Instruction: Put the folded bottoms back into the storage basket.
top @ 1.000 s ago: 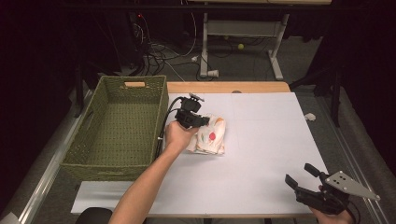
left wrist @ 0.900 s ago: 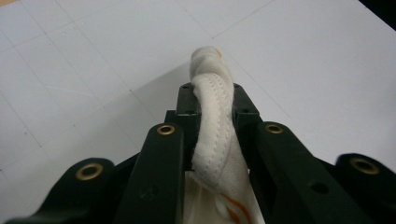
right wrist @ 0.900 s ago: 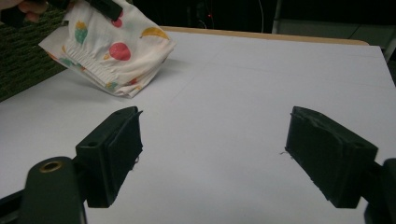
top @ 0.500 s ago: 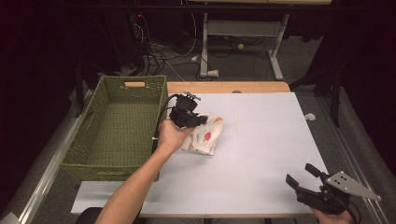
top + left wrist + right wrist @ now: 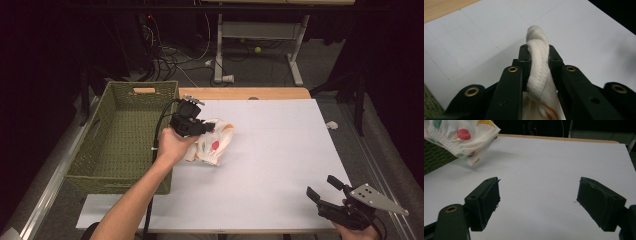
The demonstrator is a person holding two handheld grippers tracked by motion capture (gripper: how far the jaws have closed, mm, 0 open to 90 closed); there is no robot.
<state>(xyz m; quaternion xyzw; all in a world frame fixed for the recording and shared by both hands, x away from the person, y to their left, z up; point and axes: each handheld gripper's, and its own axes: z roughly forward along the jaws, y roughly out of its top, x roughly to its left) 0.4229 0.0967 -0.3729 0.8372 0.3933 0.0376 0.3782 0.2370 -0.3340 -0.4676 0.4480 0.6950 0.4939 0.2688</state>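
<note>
held item: small white cloth garment (image 5: 212,144) with coloured balloon-like spots, soft cotton look, stitched hem band; bunched, hangs limp
left gripper (image 5: 192,125): jaws clamped on a rolled hem of the garment; in the left gripper view the folded seam (image 5: 537,62) is pinched between both black pads and sticks out past the tips
garment position: lifted at the pinch point, lower part droops toward the bench (image 5: 280,165); from the right gripper view it hangs clear with a shadow under it (image 5: 461,138); can't tell if the lowest fold touches the sheet
key relation: woven green basket (image 5: 120,135) sits just beside the left gripper on its left; garment hangs on the bench side of the basket's near wall, close to the rim. Judgement: next move is a short carry left over the rim, then release
long axis: garment droops from the jaws down and toward the person, roughly diagonal in the high view
right gripper (image 5: 327,192): jaws wide apart, nothing between them; at the bench's near right corner, well apart from garment and basket
nearer hand: left, by far
basket: rectangular, wicker-type weave, handle cutout in far wall, looks empty
bench surface: flat white sheet with faint grid lines, wooden edge at the far side
risk (judgement): trailing fabric could snag on the basket rim if carried too low
</note>
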